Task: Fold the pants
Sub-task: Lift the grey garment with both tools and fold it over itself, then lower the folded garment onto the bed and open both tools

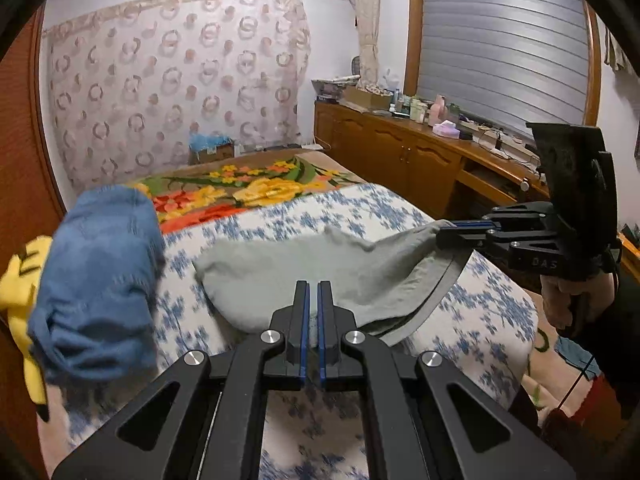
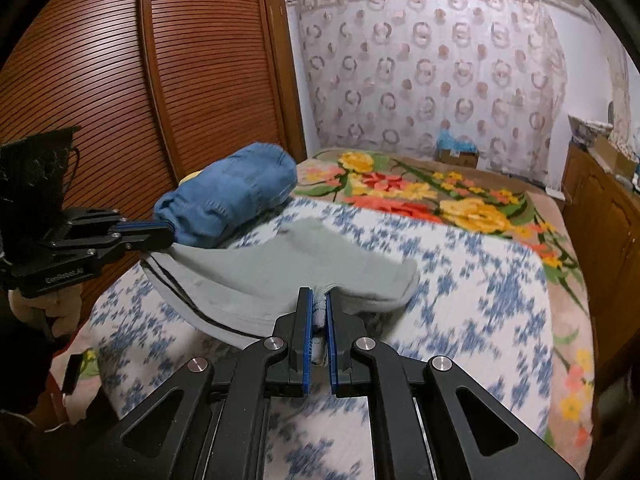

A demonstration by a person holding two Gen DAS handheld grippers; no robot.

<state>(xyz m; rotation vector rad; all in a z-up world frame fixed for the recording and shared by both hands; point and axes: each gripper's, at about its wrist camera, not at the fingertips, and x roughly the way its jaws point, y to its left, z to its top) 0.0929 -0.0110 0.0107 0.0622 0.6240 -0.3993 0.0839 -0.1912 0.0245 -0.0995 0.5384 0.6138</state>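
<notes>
Pants: my grey pants (image 1: 320,268) lie half lifted on the blue-flowered bedspread (image 1: 480,312).
Left gripper (image 1: 313,300): I pinch the waistband edge.
Right gripper (image 2: 319,308): I pinch the other edge.
Beside: rolled blue jeans (image 2: 228,200).

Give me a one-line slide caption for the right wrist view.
Right tongs and left tongs pinch opposite edges of grey fabric pants on a blue-flowered bedspread.

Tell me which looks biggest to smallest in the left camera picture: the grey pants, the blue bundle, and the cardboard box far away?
1. grey pants
2. blue bundle, nearly as big, though nearer the camera, so these two are unsure
3. cardboard box, smallest, but it sits far back
</notes>
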